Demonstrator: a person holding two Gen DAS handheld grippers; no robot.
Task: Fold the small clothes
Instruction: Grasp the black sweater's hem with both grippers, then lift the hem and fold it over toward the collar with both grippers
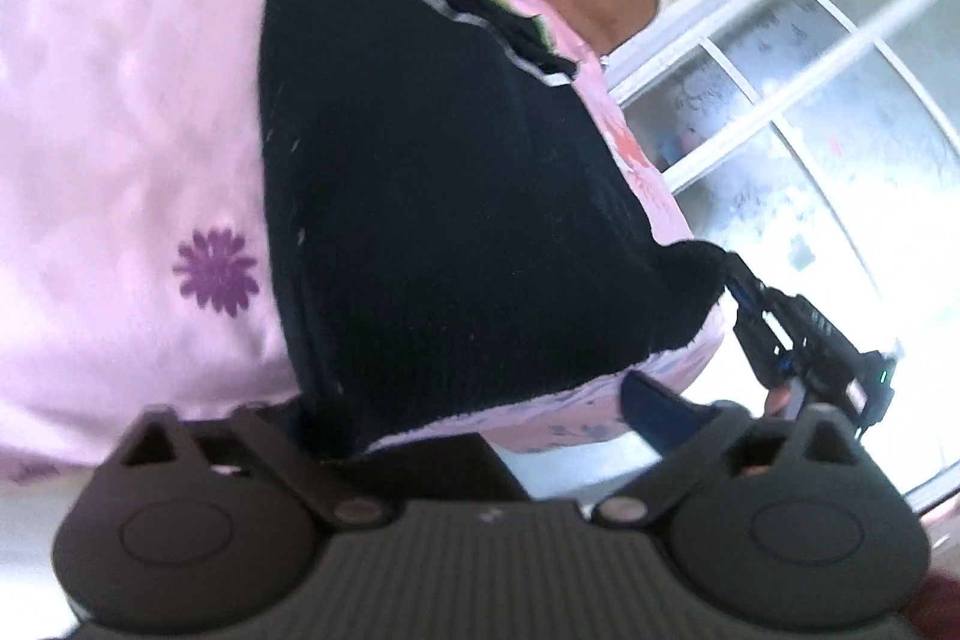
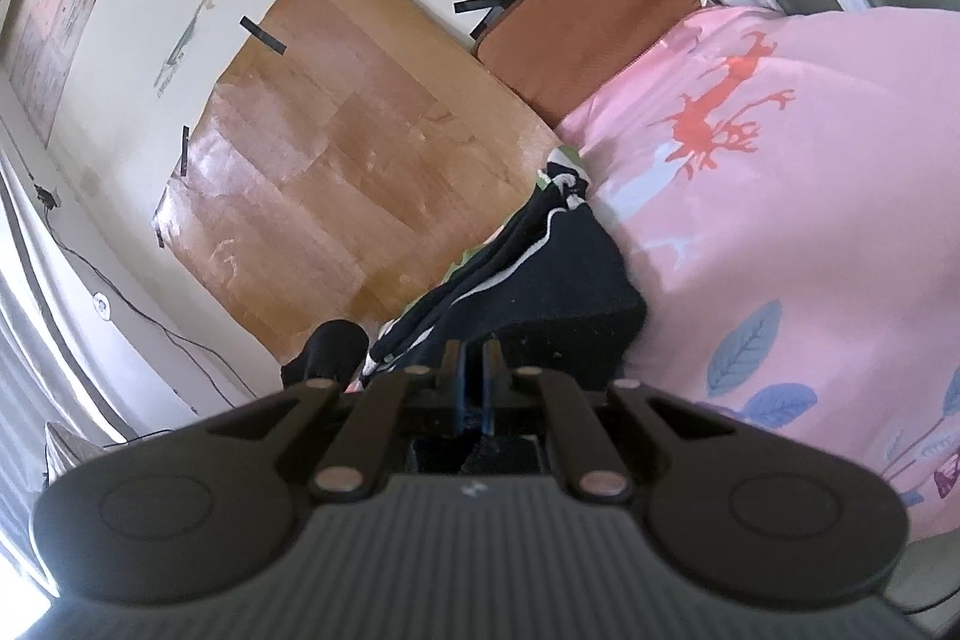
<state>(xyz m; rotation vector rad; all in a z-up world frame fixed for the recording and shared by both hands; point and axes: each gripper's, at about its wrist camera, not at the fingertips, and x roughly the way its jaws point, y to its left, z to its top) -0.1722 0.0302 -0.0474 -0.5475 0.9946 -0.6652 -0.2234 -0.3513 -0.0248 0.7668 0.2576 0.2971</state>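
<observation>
- The dark knit garment (image 1: 450, 172) lies on the pink flowered bedspread (image 1: 120, 100), stretched between both tools; the fold looks unfinished.
- Right tongs (image 2: 474, 358) are clenched on a garment corner.
- Left tongs (image 1: 492, 418) stand spread wide; whether they grip cloth, I cannot tell.
- The fabric is soft and ribbed, with white trim.

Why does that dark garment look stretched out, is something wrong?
Nothing looks damaged. The black garment is pulled taut over the pink bedsheet because the right gripper pinches one corner; its white-striped end lies bunched.
</observation>
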